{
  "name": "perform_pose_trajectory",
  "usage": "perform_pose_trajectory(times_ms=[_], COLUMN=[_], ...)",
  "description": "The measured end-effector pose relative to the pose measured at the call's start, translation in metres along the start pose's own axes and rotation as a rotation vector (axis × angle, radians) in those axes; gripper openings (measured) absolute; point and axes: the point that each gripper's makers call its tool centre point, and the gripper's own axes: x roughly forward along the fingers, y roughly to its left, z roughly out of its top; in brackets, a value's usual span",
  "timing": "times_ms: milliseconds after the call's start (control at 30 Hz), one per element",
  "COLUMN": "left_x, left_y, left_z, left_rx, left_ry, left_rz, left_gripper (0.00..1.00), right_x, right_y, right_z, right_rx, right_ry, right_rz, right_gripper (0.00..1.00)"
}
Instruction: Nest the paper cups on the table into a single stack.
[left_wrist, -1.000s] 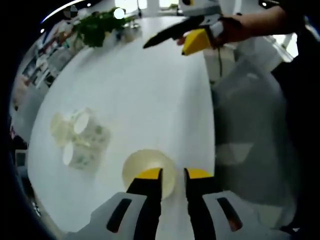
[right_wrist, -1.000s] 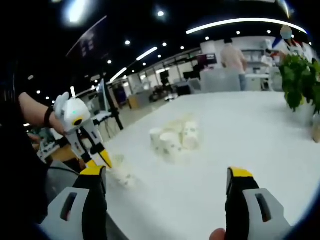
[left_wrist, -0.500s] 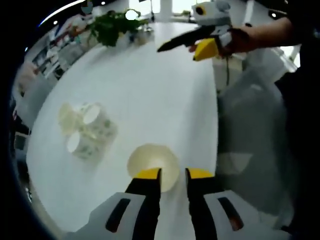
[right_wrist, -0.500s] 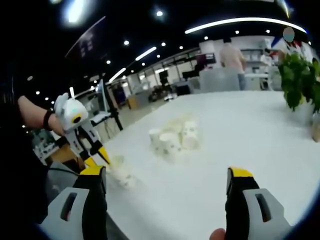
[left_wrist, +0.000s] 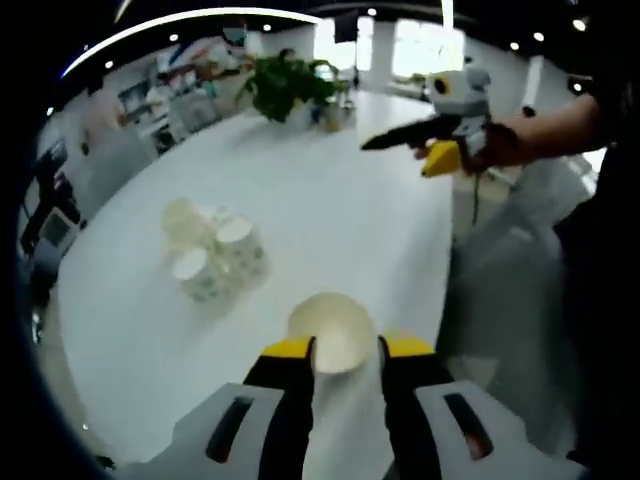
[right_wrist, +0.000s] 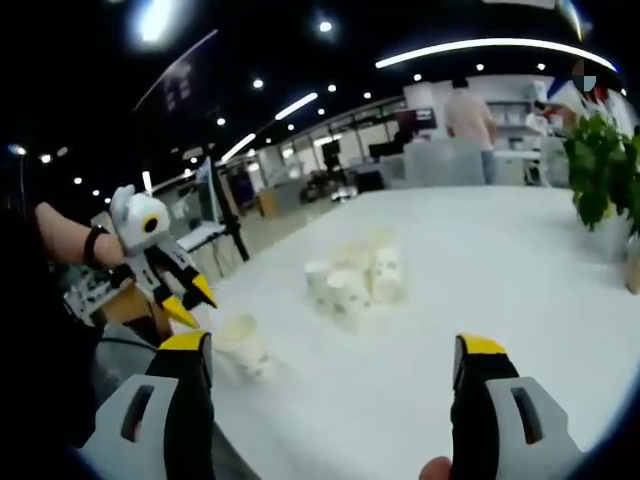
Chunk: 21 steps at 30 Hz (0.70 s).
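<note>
White table (left_wrist: 330, 215) at frame centre, left gripper (left_wrist: 345, 348) clamped on paper cup (left_wrist: 331, 334) rim at lower centre, cluster of cups (left_wrist: 212, 258) at left, right gripper (right_wrist: 335, 355) jaws apart.

The table (left_wrist: 330, 210) is showing a smooth, matt white top. The paper cups (left_wrist: 215, 258) are looking thin, matt and printed.

Yellow-tipped tool (left_wrist: 344, 352) (grey body)

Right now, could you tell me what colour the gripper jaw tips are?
Yellow, clearest on the left gripper in the left gripper view.
</note>
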Motion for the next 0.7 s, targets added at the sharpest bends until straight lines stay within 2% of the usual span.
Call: perform_pose_trajectory(times_ms=[67,167,300,367,400,500,600,700], left_x=[-0.005,-0.011,-0.018,-0.022,-0.023,-0.028,-0.034,-0.038], left_y=[0.004,0.010,0.013,0.023,0.025,0.031,0.039,0.042], left_z=[0.003,-0.001,-0.003,-0.002,-0.001,-0.001,0.002,0.000], left_rx=[-0.043,-0.052,-0.054,0.001,0.006,-0.052,-0.139,-0.139], left_ry=[-0.039,-0.039,-0.072,-0.096,-0.109,-0.136,-0.198,-0.207], left_rz=[0.017,0.038,0.057,0.115,0.132,0.154,0.181,0.187], left_gripper=[0.27,0.30,0.32,0.39,0.45,0.53,0.61,0.63], right_x=[0.000,0.000,0.000,0.000,0.000,0.000,-0.001,-0.002], right_y=[0.001,0.002,0.006,0.007,0.008,0.010,0.010,0.012], right_z=[0.001,0.001,0.002,0.003,0.004,0.005,0.006,0.005], right_rx=[-0.002,-0.007,-0.011,-0.011,-0.010,-0.018,-0.019,-0.017], right_ry=[0.001,0.005,0.006,0.004,0.002,0.003,0.003,0.007], right_rz=[0.000,0.000,0.001,0.000,0.000,-0.001,-0.004,-0.007], right_gripper=[0.99,0.98,0.98,0.98,0.99,0.98,0.98,0.98])
